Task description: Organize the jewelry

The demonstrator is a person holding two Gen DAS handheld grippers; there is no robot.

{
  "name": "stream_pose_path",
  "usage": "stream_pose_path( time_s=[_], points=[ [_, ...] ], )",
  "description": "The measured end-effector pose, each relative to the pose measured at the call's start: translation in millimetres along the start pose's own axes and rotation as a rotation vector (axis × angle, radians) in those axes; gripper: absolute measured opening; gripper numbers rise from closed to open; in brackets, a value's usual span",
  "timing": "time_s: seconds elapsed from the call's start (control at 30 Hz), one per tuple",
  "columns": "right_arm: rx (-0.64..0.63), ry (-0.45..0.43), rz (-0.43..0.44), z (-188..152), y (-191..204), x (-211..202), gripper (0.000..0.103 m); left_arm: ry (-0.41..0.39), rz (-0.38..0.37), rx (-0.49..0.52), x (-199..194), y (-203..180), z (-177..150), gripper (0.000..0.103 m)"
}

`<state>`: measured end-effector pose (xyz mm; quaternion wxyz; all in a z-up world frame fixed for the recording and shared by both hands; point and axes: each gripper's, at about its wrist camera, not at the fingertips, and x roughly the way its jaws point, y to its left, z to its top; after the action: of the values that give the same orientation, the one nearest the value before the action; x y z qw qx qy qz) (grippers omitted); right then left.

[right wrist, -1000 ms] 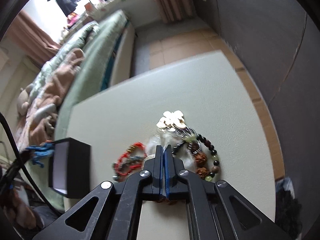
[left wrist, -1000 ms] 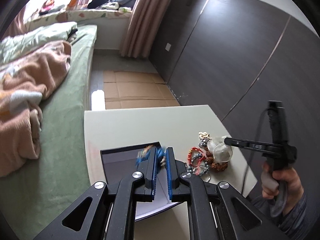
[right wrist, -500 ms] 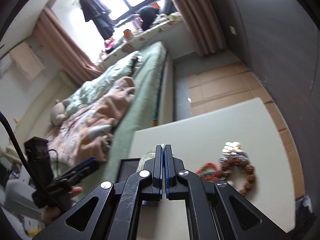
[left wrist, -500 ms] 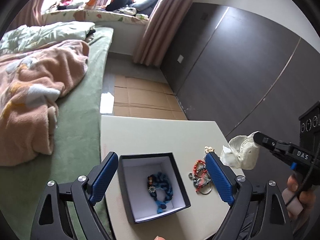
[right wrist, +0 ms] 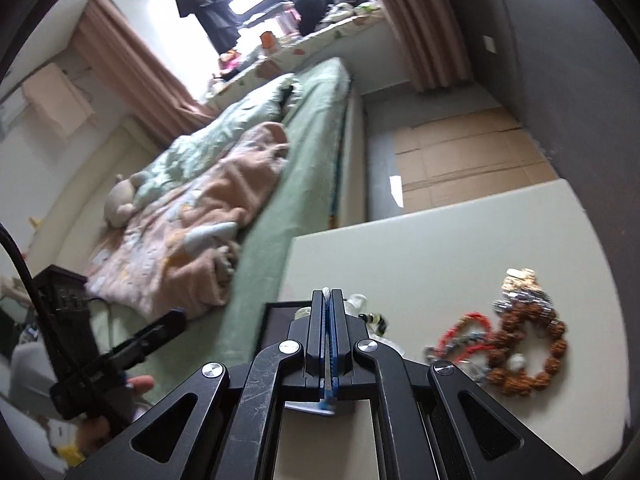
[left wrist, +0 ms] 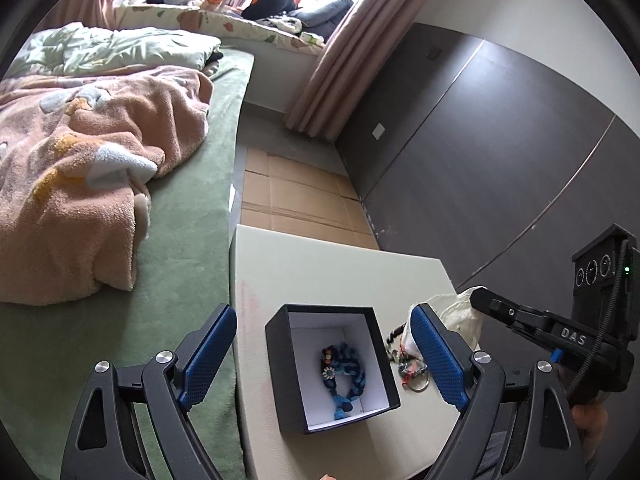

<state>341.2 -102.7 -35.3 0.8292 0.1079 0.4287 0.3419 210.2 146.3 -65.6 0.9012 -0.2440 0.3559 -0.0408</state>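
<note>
Blue braided bracelet [left wrist: 345, 376] lies in the box [left wrist: 280, 364], lower centre; my left gripper [left wrist: 324, 354] gapes empty, right gripper [right wrist: 328, 300] pinches a clear pouch [left wrist: 460, 316]. Next I lower it boxward.

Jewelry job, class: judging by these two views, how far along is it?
Done: the blue braided bracelet lies in the black box. In hand: the right gripper is shut on a clear plastic bag; the left gripper is open, empty. Left: the red bracelet and brown bead bracelet on the table.

I am in a home bedroom: a bed [left wrist: 192, 184] with rumpled blankets [left wrist: 80, 152], curtains [left wrist: 340, 64], probably a cluttered window seat [left wrist: 224, 20].
</note>
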Motion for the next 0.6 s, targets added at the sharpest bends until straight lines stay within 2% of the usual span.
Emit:
stream_pose_path(
  time_s=[0.3,0.37,0.4,0.43,0.47,0.5,0.53,0.6],
  points=[
    [0.046,0.032,0.188,-4.3,24.1,21.9,0.004,-0.010,-0.010,-0.031,-5.2,10.8,3.9,0.089],
    [0.039,0.043,0.204,-3.2,29.6,25.0,0.005,-0.015,-0.011,-0.039,-7.0,13.4,4.6,0.089],
    [0.031,0.062,0.198,-3.1,32.3,28.0,0.009,-0.016,-0.011,-0.042,-7.4,14.3,4.7,0.089],
    [0.029,0.075,0.190,-3.9,33.0,30.0,0.028,-0.016,-0.010,-0.045,-7.5,15.1,4.5,0.089],
    [0.032,0.081,0.173,-4.8,32.4,31.4,0.059,-0.013,-0.010,-0.047,-7.1,16.1,4.4,0.089],
    [0.038,0.078,0.148,-6.0,30.9,31.1,0.072,-0.010,-0.010,-0.048,-6.4,16.0,4.5,0.089],
    [0.045,0.062,0.120,-7.6,27.7,27.5,0.084,-0.007,-0.010,-0.047,-6.0,15.8,4.3,0.089],
    [0.047,0.061,0.100,-8.2,21.9,22.3,0.084,-0.005,-0.010,-0.042,-5.5,13.9,3.8,0.089]
  ],
)
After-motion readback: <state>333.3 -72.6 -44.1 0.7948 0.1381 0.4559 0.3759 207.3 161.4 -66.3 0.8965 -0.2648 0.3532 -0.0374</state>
